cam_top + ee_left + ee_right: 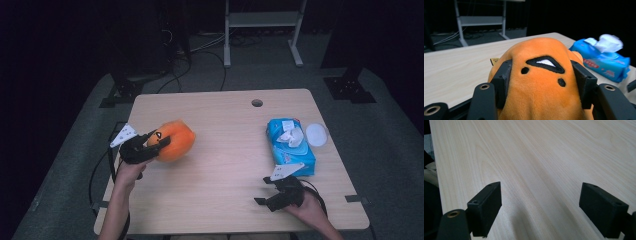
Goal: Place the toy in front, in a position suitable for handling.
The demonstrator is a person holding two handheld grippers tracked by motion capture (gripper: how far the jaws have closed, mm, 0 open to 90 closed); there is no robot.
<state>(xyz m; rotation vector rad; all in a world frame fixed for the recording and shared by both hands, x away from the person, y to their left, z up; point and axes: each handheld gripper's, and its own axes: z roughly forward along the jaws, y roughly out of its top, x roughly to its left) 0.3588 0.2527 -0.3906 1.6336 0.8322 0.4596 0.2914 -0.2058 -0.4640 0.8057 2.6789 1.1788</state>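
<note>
An orange plush toy with black and white face markings is held above the left part of the wooden table. My left gripper is shut on the plush toy, its black pads pressed into both sides. My right gripper rests low near the table's front right, beside a blue pack of wet wipes. Its jaws stand wide apart over bare wood, and my right gripper holds nothing.
The blue wipes pack has a white tissue sticking out of its top. A white round lid lies to its right near the table edge. A small hole marks the table's far side. A white metal rack stands behind on the floor.
</note>
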